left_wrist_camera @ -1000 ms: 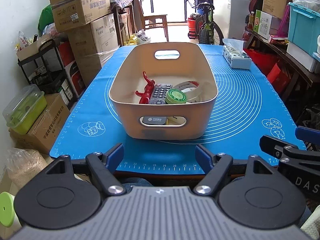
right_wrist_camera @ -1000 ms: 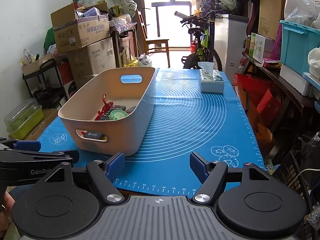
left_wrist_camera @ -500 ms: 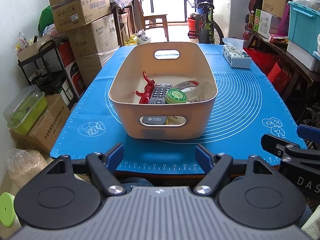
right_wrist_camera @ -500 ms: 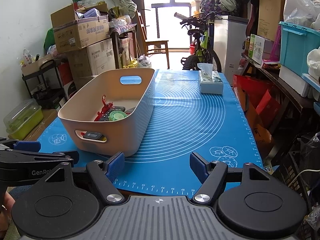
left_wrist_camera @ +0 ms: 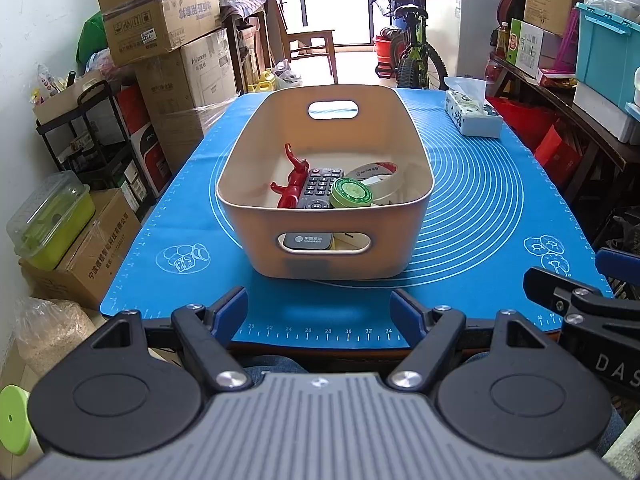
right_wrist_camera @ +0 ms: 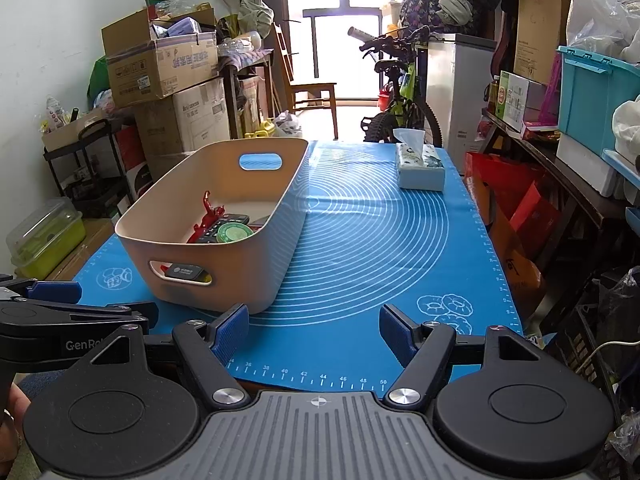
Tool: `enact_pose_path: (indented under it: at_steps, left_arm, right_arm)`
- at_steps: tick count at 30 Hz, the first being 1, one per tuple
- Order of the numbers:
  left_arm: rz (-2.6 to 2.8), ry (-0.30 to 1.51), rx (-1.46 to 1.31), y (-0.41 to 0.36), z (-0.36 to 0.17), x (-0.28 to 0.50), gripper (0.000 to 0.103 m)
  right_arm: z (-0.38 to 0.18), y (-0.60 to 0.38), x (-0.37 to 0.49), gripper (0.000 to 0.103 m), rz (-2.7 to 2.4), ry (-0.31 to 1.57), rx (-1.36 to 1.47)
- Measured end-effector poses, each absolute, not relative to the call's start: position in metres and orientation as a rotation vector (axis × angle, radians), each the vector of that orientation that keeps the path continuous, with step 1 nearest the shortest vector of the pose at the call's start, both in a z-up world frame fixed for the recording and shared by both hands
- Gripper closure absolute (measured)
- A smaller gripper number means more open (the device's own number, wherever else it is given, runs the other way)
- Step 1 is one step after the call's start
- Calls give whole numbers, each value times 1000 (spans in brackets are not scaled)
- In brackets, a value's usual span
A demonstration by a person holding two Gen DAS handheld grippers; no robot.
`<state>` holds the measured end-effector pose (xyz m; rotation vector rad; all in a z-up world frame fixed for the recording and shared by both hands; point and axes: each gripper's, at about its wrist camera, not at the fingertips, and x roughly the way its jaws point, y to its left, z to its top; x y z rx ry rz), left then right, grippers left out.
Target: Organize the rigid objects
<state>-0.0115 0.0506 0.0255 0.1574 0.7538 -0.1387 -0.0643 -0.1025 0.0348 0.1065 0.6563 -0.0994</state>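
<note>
A beige bin [left_wrist_camera: 394, 232] [right_wrist_camera: 256, 256] with handle cut-outs stands on the blue mat [left_wrist_camera: 480, 200] [right_wrist_camera: 380, 240]. Inside it lie a red figurine [left_wrist_camera: 294, 182] [right_wrist_camera: 206, 216], a black remote [left_wrist_camera: 322, 192], a green round tin [left_wrist_camera: 352, 194] [right_wrist_camera: 234, 234] and a roll of white tape [left_wrist_camera: 378, 178]. A second dark remote [left_wrist_camera: 308, 241] [right_wrist_camera: 185, 271] shows through the near handle hole. My left gripper [left_wrist_camera: 319, 312] hangs open at the table's near edge, straight before the bin, with nothing between its fingers. My right gripper [right_wrist_camera: 314, 330] is open and empty too, to the right of the bin.
A tissue box [left_wrist_camera: 472, 114] [right_wrist_camera: 420, 168] sits at the mat's far right. Cardboard boxes [left_wrist_camera: 160, 28] and a black rack [left_wrist_camera: 92, 132] line the left wall. A bicycle [right_wrist_camera: 400, 92] and loaded shelves [right_wrist_camera: 580, 128] stand behind and to the right.
</note>
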Motion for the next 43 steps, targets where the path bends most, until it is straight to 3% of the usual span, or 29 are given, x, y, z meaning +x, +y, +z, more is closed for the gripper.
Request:
enact_pose_path:
  at_steps: [43]
  left_arm:
    - [-137, 742, 165, 51, 30, -12, 25]
  right_arm:
    - [36, -103, -67, 26, -105, 648, 111]
